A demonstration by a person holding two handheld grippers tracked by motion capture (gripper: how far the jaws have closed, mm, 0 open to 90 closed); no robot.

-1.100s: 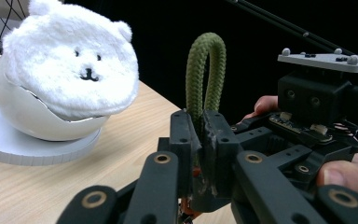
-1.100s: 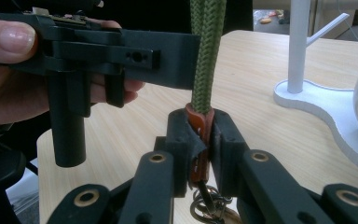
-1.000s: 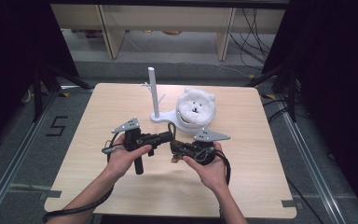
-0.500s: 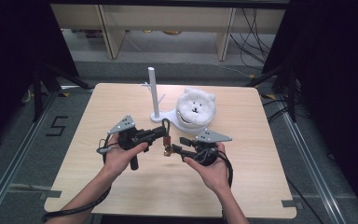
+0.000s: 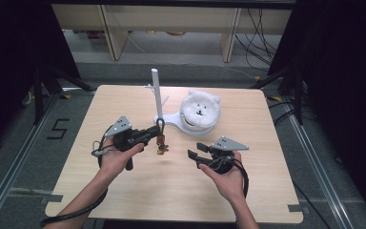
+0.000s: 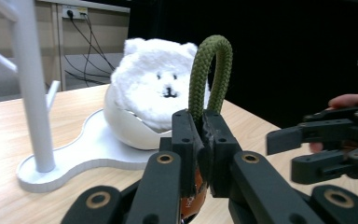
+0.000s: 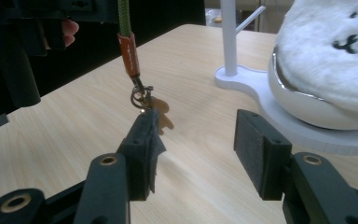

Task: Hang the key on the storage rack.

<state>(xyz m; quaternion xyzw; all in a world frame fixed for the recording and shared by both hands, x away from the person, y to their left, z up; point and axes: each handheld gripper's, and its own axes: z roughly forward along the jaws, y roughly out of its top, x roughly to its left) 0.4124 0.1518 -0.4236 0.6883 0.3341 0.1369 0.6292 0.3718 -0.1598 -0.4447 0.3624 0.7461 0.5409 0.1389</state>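
right gripper (image 5: pixel 194 157): nearest, held low over the front right of the table (image 5: pixel 124 200), jaws spread wide with only bare wood between them; right gripper view (image 7: pixel 196 140) has the pads well apart, nothing in them
right hand (image 5: pixel 226 176): wrapped round the gripper body, grey plate on top
left gripper (image 5: pixel 158 130): left of centre, jaws pressed together on the olive cord loop (image 6: pixel 209 74); loop sticks up above the pinched jaws in the left gripper view
left hand (image 5: pixel 116 157): grips the handle, cable trailing off the wrist
keychain (image 5: pixel 161 143): hangs below the left jaws, off the table; orange sleeve (image 7: pixel 129 53) under the cord, then a small metal clasp (image 7: pixel 141 95), small brown charm at the bottom, too small to read
white stand (image 5: pixel 158 98): upright post on a flat white base, just behind the left gripper, thin side pegs
plush bear head (image 5: pixel 199 110): white, fluffy, sits in a white bowl on the stand's base, right of the post, face toward the person
beyond table: shelving and loose cables on the floor
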